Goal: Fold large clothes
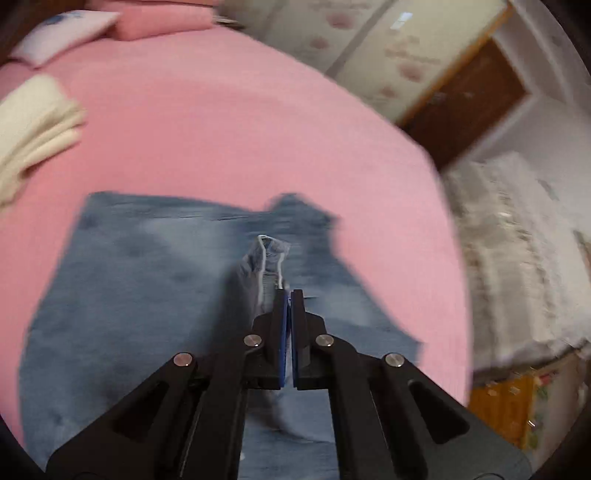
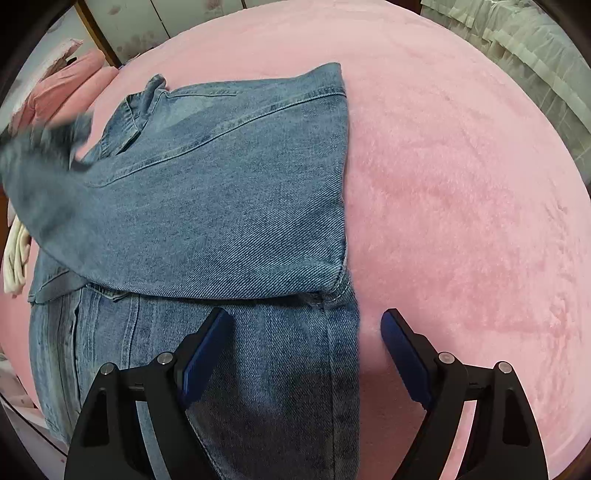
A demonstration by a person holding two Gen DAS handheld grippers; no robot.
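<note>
A blue denim garment [image 2: 221, 192] lies partly folded on the pink bed [image 2: 461, 203]. My left gripper [image 1: 289, 295] is shut on a pinched-up edge of the denim [image 1: 267, 258] and holds it above the rest of the garment [image 1: 140, 288]; this view is motion-blurred. My right gripper [image 2: 306, 325] is open and empty, low over the near right edge of the garment; its left finger [image 2: 207, 347] is over denim and its right finger [image 2: 402, 354] over the bedcover. A lifted, blurred part of the denim [image 2: 40, 147] shows at the left of the right wrist view.
A folded cream cloth [image 1: 33, 122] lies on the bed's left side, with pink and white pillows [image 1: 147, 18] at the head. A wardrobe [image 1: 369, 48] and a wooden door [image 1: 465, 96] stand beyond the bed. White lace curtains [image 2: 524, 48] hang at the far right.
</note>
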